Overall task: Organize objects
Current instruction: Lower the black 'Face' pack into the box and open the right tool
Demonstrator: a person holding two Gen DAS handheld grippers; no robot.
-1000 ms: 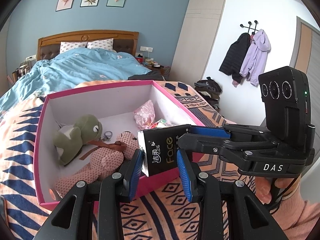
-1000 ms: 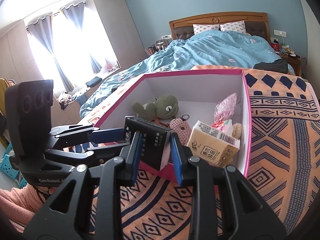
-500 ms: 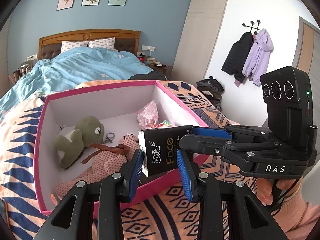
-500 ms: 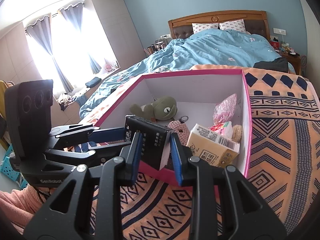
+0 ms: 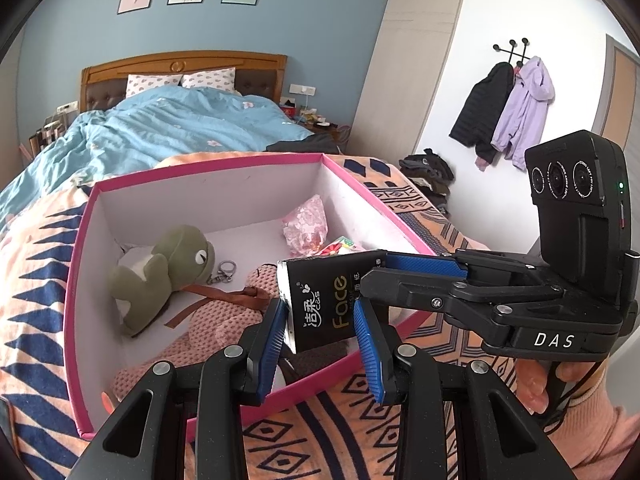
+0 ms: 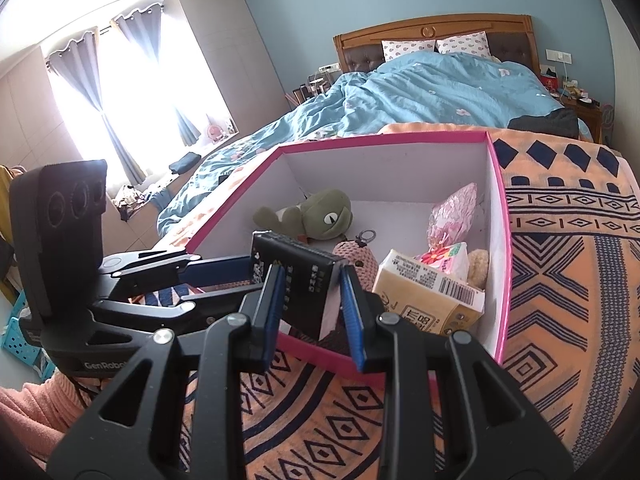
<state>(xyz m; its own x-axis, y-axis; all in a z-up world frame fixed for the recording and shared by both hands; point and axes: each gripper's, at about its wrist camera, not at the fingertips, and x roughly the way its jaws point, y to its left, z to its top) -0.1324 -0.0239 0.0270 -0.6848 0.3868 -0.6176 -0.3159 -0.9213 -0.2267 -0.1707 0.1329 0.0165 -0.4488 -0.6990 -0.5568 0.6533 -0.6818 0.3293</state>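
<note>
A black tissue pack marked "Face" (image 5: 324, 308) is held by both grippers above the near rim of the pink box (image 5: 224, 165). My left gripper (image 5: 320, 344) is shut on its near end. My right gripper (image 6: 310, 304) is shut on the same pack (image 6: 296, 276) and reaches in from the right in the left wrist view (image 5: 404, 276). In the box lie a green frog plush (image 5: 160, 272), a pink knitted toy (image 5: 216, 320), a pink wrapped packet (image 5: 306, 226) and a tan tissue pack (image 6: 428, 292).
The box sits on a patterned orange and navy blanket (image 6: 568, 264) at the foot of a bed with a blue duvet (image 6: 432, 92). Coats (image 5: 508, 112) hang on the right wall. A blue basket (image 6: 20, 336) stands on the floor at left.
Both grippers have drawn back and up a little with the black pack, so the box looks slightly farther. The grips are unchanged.
</note>
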